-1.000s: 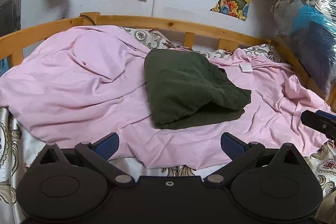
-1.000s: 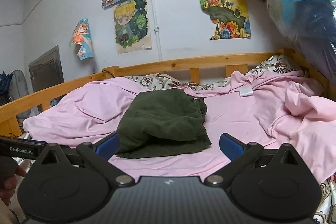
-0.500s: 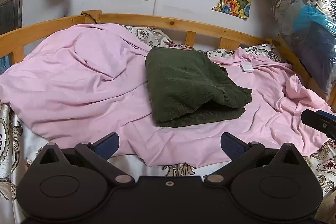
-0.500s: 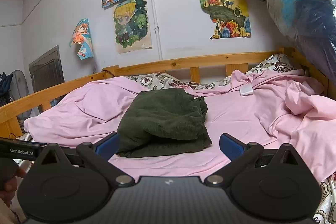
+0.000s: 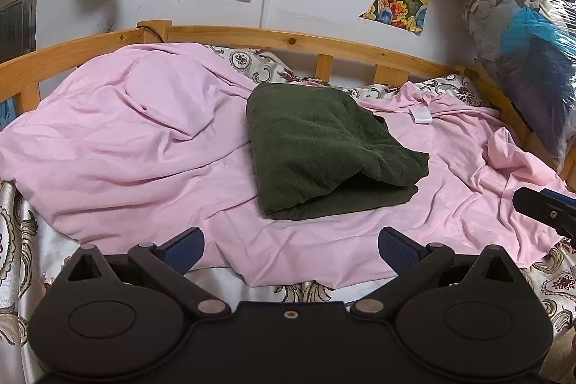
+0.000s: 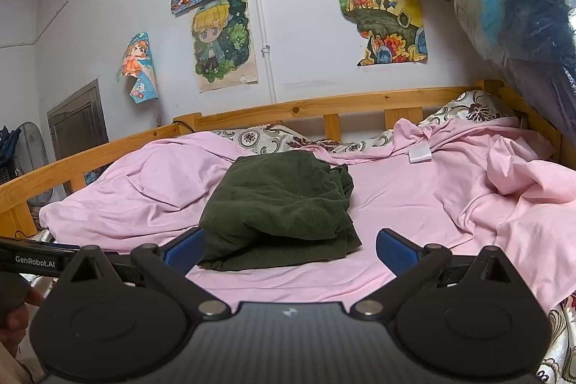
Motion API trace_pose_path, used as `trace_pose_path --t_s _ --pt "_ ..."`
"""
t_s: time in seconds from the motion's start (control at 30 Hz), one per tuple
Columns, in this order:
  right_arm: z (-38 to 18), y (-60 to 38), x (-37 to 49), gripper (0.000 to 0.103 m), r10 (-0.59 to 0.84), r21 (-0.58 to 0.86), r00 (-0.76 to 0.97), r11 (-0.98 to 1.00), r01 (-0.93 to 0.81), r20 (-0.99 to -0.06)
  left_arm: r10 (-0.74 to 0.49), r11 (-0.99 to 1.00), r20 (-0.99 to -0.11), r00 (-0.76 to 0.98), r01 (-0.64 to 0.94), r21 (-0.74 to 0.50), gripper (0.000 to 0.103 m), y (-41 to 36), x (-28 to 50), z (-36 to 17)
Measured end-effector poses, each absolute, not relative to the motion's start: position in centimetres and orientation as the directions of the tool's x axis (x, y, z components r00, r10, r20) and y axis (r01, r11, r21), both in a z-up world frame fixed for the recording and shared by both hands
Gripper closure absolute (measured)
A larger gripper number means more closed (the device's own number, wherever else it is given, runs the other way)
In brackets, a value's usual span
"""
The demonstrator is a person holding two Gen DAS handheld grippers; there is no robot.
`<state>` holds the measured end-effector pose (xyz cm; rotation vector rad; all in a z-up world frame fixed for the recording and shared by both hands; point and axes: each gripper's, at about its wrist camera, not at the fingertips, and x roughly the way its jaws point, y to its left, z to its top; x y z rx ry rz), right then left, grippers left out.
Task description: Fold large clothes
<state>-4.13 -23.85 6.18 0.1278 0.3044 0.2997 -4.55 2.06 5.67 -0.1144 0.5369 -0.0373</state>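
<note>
A dark green ribbed garment, folded into a thick rectangle [image 5: 324, 150], lies on a wrinkled pink bedsheet [image 5: 144, 146] around the middle of a wooden-railed bed [image 5: 324, 47], its far end close to the headboard rail. The fold opens toward the right edge of the bed, where the upper layer bulges over a flatter bottom layer; what sort of garment it is cannot be made out from the bundle. A small white tag [image 5: 420, 115] sits on the sheet near the far right corner. A floral-patterned cream bedcover [image 5: 21, 240] shows along the near edge, beneath the sheet, and again at the headboard.

The left gripper [image 5: 289, 245], black with blue finger pads, hangs over the near edge of the bed with its jaws spread wide and nothing between them. The right gripper [image 6: 289, 245] is likewise released and empty, its fingers framing the near end of the garment in its own view without touching it. In the left view only one dark tip of the right tool enters at the right border; in the right view the left tool's body is cut off at the left border, with part of a hand [image 6: 14, 322] below it.

A clear plastic bag stuffed with dark and blue items [image 5: 522, 24] hangs at the upper right, cropped by the frame
</note>
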Motion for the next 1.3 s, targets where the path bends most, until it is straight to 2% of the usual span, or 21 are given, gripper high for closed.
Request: trace_pose_path --t_s 1.3 --pt "6.05 -23.66 -4.19 0.0 0.305 0.169 0.911 0.949 -0.266 -0.276 -0.064 0.993 -0.504 0.861 0.006 -0.116 0.001 1.94 -4.55 6.0"
